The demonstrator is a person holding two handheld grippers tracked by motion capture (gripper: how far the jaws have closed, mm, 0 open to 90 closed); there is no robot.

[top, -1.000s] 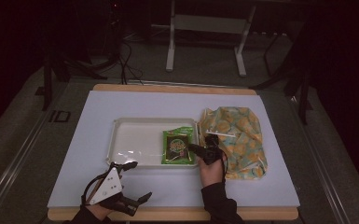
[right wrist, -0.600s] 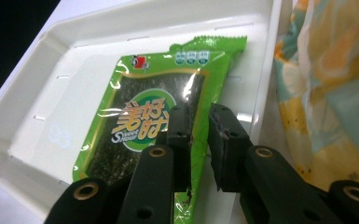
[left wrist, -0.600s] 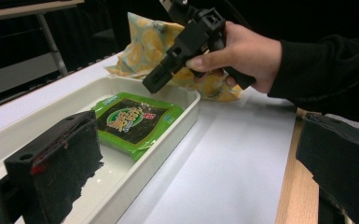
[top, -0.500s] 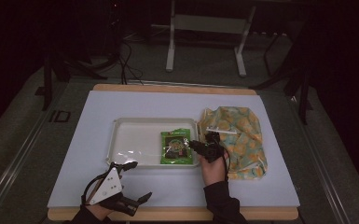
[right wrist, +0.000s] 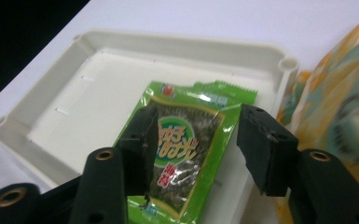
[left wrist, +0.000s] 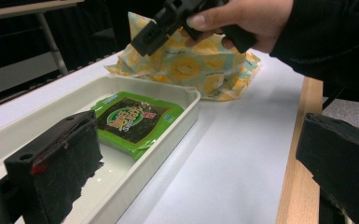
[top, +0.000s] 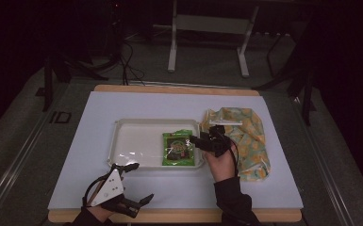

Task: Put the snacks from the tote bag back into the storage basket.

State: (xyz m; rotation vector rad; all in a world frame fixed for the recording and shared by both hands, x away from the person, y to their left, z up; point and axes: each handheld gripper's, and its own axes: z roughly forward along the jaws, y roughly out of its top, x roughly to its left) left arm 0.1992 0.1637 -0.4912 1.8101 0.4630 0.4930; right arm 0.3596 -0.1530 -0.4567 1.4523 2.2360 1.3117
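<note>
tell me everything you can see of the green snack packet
The green snack packet is a flat, glossy plastic pouch with a dark middle panel, printed lettering and crimped, serrated ends. It lies flat, label up, at the right end of the white tray, resting on the tray floor near its right wall. The right gripper is above it, jaws open, not touching.

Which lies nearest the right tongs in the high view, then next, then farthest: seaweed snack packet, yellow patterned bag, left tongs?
1. Seaweed snack packet: in the white tray, just left of the right tongs.
2. Yellow patterned bag: on the mat, to their right.
3. Left tongs: at the table's near edge, far left.
</note>
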